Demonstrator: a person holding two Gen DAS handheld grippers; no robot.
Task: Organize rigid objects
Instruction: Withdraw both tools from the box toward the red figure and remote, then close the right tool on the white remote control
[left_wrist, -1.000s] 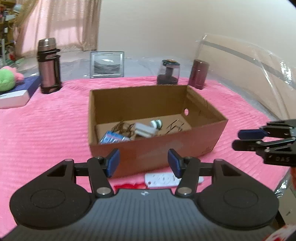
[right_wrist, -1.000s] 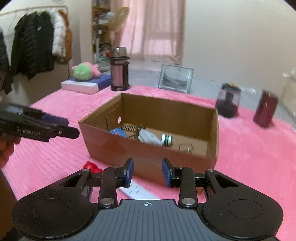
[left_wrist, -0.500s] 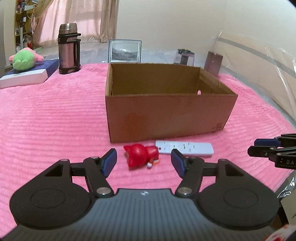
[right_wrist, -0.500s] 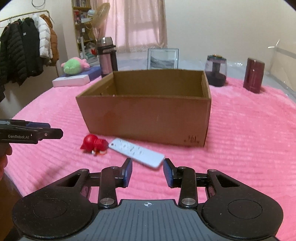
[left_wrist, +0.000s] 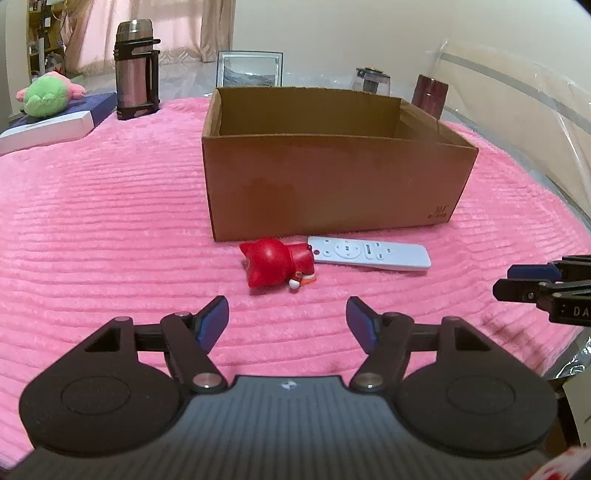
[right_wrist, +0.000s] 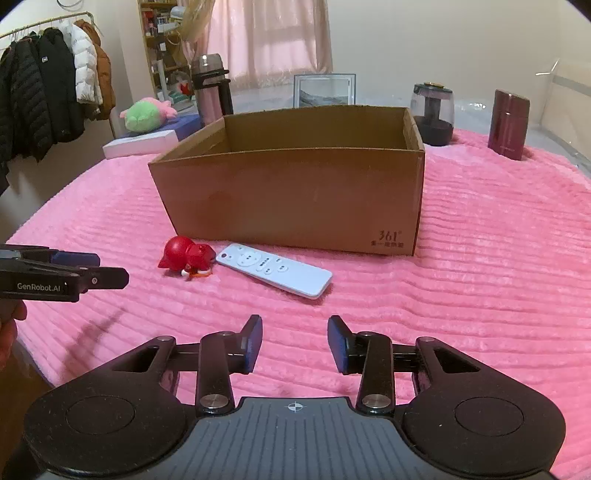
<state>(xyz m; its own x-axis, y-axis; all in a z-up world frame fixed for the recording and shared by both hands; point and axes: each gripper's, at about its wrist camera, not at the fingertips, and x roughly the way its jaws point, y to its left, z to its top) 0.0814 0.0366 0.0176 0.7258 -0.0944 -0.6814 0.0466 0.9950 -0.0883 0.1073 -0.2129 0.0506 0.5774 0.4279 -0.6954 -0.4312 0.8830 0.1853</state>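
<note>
The left gripper (left_wrist: 287, 319), its jaws just opened wider and still empty, lines up on the red toy (left_wrist: 275, 266) at its twelve o'clock, beside the cardboard box (left_wrist: 332, 184), while the right gripper (right_wrist: 294, 343), narrowly open and empty, faces the remote (right_wrist: 273, 269).

My matt black plastic grippers face a ribbed plush pink blanket (left_wrist: 110, 229), plain cardboard box (left_wrist: 332, 192), glossy red figurine (left_wrist: 273, 266), smooth white remote (left_wrist: 369, 253).

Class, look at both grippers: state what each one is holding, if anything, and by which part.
Nothing is held. The left gripper, jaws just opening, and the right gripper both stand empty above the pink cover, short of the red figurine and white remote.
</note>
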